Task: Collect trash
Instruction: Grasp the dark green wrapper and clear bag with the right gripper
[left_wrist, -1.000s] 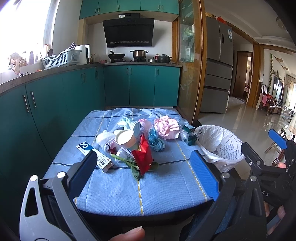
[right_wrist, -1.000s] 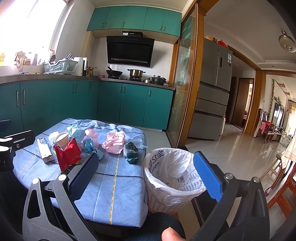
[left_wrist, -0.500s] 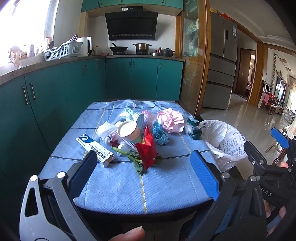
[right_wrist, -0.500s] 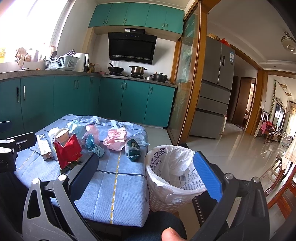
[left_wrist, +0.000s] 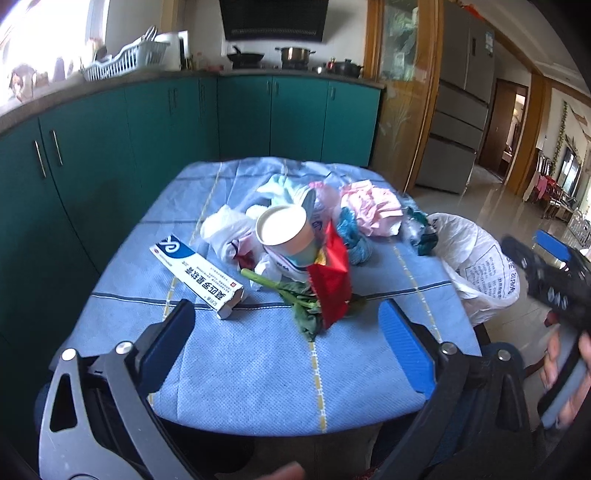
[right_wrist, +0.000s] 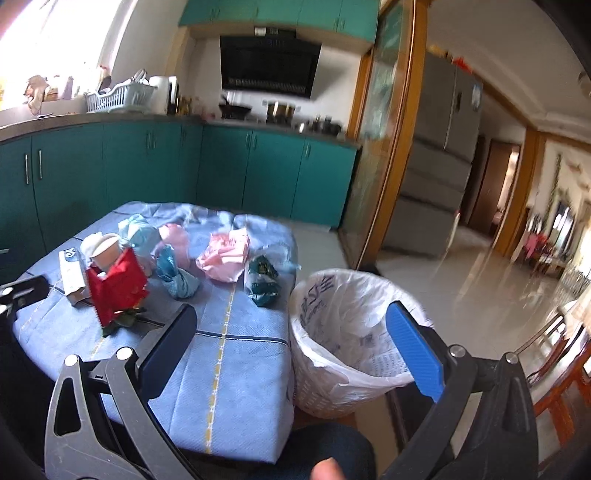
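Trash lies in a heap on the blue-clothed table (left_wrist: 258, 354): a white and blue box (left_wrist: 197, 276), a paper cup (left_wrist: 286, 236), a red wrapper (left_wrist: 330, 280) on green leaves (left_wrist: 299, 299), crumpled pink paper (left_wrist: 371, 212), a blue bag (right_wrist: 177, 275) and a dark green packet (right_wrist: 263, 280). My left gripper (left_wrist: 288, 339) is open and empty above the table's near edge. My right gripper (right_wrist: 291, 343) is open and empty, between the table's right edge and the bag-lined bin (right_wrist: 343, 332). The right gripper also shows in the left wrist view (left_wrist: 550, 273).
The bin stands on the floor against the table's right side (left_wrist: 480, 266). Teal cabinets (left_wrist: 110, 147) run along the left and back. A fridge (right_wrist: 439, 162) and a doorway stand to the right, with tiled floor (right_wrist: 461, 277) between.
Both grippers have moved forward and lower toward the table. The trash looms larger in the left view. Both stay open.
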